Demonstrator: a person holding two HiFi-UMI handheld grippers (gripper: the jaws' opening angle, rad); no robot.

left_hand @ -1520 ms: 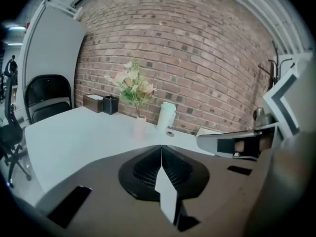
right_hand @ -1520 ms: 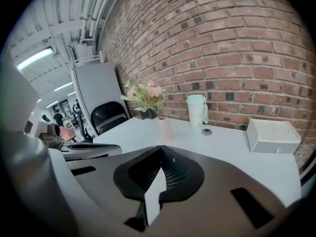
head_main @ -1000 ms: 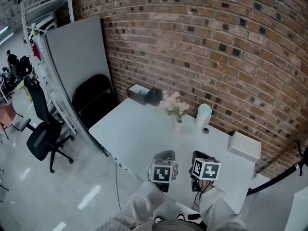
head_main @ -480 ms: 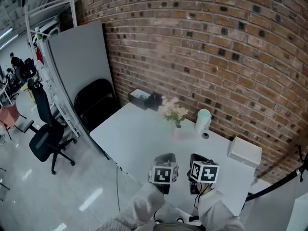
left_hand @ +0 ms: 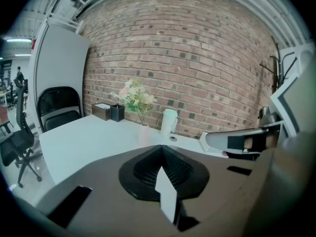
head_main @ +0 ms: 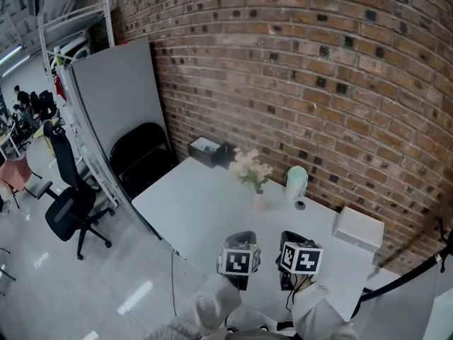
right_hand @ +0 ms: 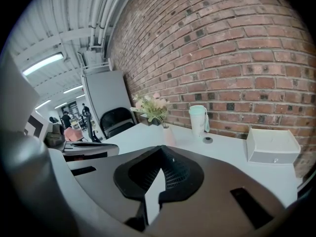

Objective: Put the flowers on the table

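Note:
Pale pink and cream flowers (head_main: pixel 249 167) stand in a small clear vase (head_main: pixel 259 201) at the back middle of the white table (head_main: pixel 198 204), near the brick wall. My left gripper (head_main: pixel 242 235) and right gripper (head_main: pixel 291 236) hover side by side over the table's front edge, well short of the vase. Both are shut, with nothing between their jaws. In the left gripper view the flowers (left_hand: pixel 134 97) rise beyond the closed jaw tip (left_hand: pixel 161 146). In the right gripper view the flowers (right_hand: pixel 150 105) stand ahead and slightly left of the closed tip (right_hand: pixel 160 147).
A mint cup (head_main: pixel 296 183) and a small round lid (head_main: pixel 300 205) sit right of the vase. A white box (head_main: pixel 359 227) lies at the right end, a dark tissue box (head_main: pixel 207 149) at the far left corner. A black chair (head_main: pixel 141 154) and a grey partition (head_main: pixel 113 98) flank the table's left side.
The head view has shifted slightly, so the table and flowers sit a little lower in the picture. Both grippers stay shut in the same place.

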